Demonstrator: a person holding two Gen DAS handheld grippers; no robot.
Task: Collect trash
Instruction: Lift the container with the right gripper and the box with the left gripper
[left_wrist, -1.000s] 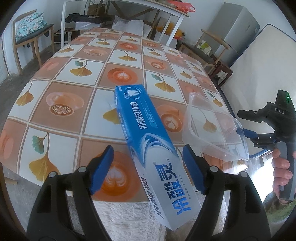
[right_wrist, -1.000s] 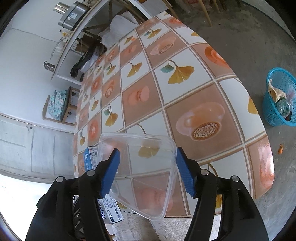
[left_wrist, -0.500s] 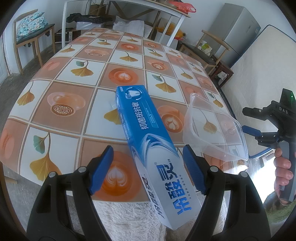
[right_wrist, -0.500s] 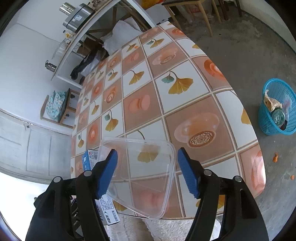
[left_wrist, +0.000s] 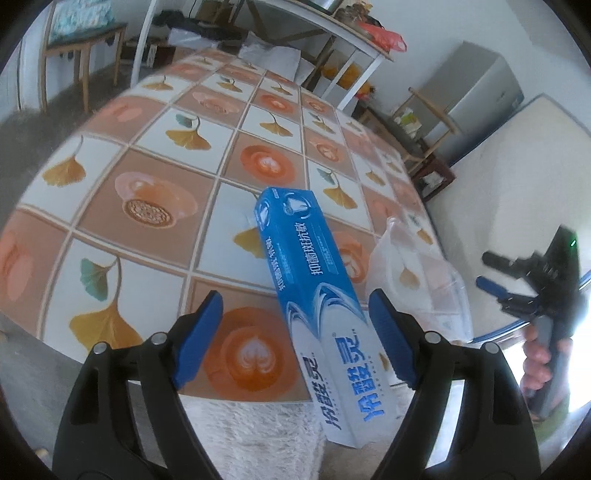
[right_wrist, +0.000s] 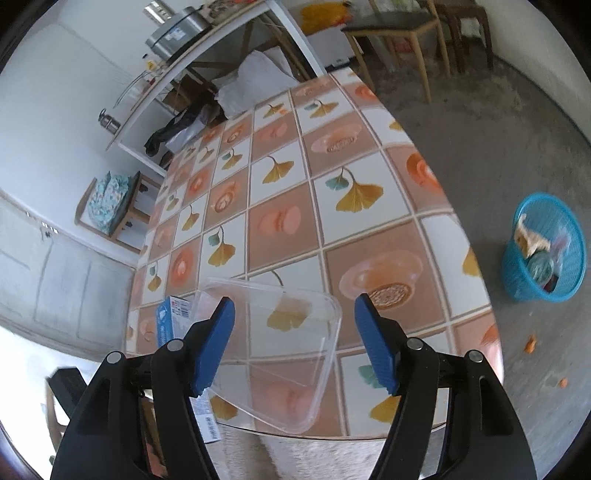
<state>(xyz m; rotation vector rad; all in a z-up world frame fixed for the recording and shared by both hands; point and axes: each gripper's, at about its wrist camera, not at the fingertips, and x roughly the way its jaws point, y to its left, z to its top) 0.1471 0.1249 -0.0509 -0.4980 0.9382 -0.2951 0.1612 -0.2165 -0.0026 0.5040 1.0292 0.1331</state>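
A blue and white toothpaste box lies slanted across the table's near edge, one end hanging over it. My left gripper straddles the box with its jaws opening; the left pad is far from it and the right pad is close beside it. A clear plastic container sits at the table edge, partly overhanging. My right gripper hovers open over it, and the right pad is clear of its rim. The left wrist view shows the right gripper just off the container.
A blue mesh basket with trash in it stands on the concrete floor right of the table. White shaggy fabric lies below the near edge. Chairs, a white shelf table and a mattress surround the table. A hand grips the right gripper's handle.
The left jaws have spread a little wider around the toothpaste box. The right gripper has risen and drawn back from the container, which now shows a gap to the right pad.
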